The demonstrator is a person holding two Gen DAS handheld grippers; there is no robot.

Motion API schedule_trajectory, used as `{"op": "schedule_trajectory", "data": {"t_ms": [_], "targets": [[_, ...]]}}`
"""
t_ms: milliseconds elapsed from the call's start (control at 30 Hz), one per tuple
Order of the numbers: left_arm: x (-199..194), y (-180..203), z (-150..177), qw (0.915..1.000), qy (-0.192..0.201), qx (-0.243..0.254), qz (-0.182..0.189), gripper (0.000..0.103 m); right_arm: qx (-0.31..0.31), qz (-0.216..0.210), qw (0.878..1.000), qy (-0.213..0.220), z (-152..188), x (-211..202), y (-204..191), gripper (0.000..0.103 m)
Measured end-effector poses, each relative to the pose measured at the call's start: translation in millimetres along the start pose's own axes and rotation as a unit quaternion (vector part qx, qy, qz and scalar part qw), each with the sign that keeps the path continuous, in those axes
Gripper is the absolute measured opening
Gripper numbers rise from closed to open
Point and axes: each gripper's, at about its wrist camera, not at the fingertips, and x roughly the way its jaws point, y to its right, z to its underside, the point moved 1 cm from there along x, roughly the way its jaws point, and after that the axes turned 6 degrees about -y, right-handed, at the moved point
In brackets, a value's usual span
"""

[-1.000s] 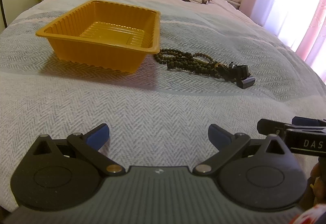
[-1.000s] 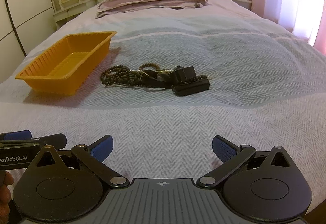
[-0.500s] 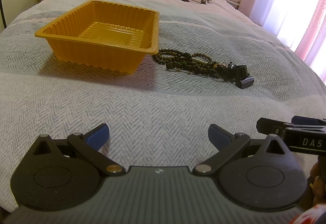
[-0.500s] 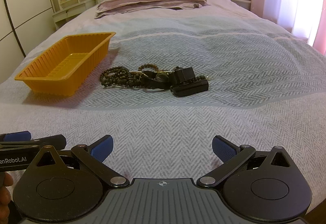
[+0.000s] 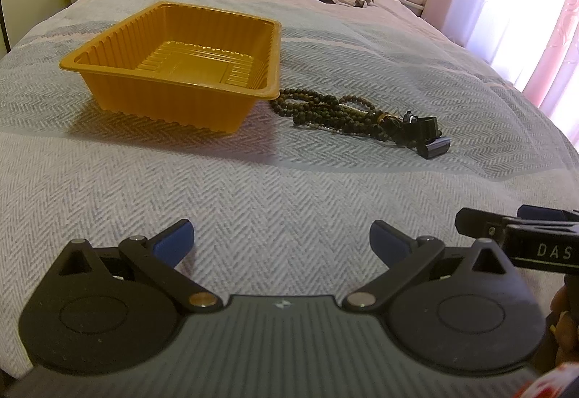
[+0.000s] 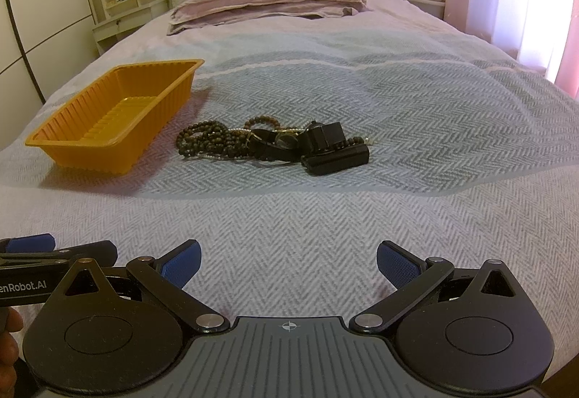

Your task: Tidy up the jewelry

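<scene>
While both the left claw (image 5: 281, 240) and right claw (image 6: 288, 262) gape wide, beads (image 6: 208, 142) lie beside the tray (image 6: 108, 115).

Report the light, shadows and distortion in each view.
Left wrist view: daylight comes through the curtain at right, blown out near the corner; the tray throws a soft shadow toward the camera; fisheye curves the bed edges. Right wrist view: the same curtain glare at upper right; a shadow lies in front of the tray; the beads are sharp; the wardrobe lines bow.
</scene>
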Motion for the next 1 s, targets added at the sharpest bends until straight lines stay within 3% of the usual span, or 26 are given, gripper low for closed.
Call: {"op": "schedule_trajectory", "data": {"t_ms": [1000], "targets": [[-1.1,-11.8,-4.6,0.9998,0.004,-0.014,0.009,0.102,0.01,-0.008,1.0,0.006,-2.7,3.3,1.4,0.103]]}}
